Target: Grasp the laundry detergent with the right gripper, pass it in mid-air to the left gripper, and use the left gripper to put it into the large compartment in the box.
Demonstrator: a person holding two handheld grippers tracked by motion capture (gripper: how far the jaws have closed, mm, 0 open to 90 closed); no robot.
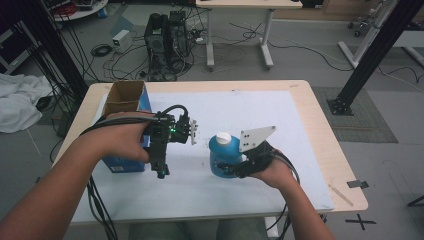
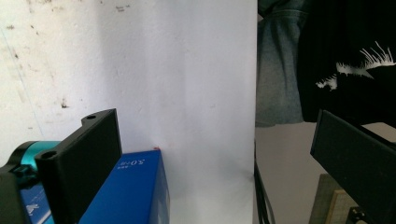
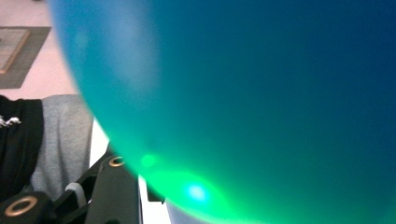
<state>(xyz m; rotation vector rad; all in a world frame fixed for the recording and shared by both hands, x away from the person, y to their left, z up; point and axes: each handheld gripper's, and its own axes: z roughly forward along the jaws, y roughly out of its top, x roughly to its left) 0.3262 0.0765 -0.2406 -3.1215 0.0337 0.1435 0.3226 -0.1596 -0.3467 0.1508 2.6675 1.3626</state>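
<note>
From the high view, one blue bottle (image 1: pixel 223 156) with a white cap stands upright on the white sheet (image 1: pixel 280 135) that covers the wooden table (image 1: pixel 320 125), a little toward 5 o'clock from the table's middle. The right gripper (image 1: pixel 232 167) comes at the bottle from 4 o'clock, with its grey three-cornered plate standing just above the bottle's shoulder; its jaws sit against the lower body of the bottle, though the hand and housing hide how firmly they close. One blue carton (image 1: pixel 127 127), its brown flaps open at the top, stands at 9 o'clock from the bottle, near the table's left edge. The left gripper (image 1: pixel 162 172) hangs just beside the carton's right face, pointing down toward 6 o'clock. There are two grippers, one bottle and one carton.

In the left gripper view, the two black jaws stand wide apart with nothing between them. A corner of the blue carton (image 2: pixel 135 186), bearing small white print too small to read, is cut off at the bottom, partly behind the left jaw. The white sheet (image 2: pixel 187 93) lies beyond, with the person's grey and black clothing at 2 o'clock.

In the right gripper view, the bottle (image 3: pixel 261 93) is a blurred blue-green mass pressed close to the lens, with a green glow at 6 o'clock. One jaw shows at 7 o'clock, touching the bottle's edge; the other is hidden.
</note>
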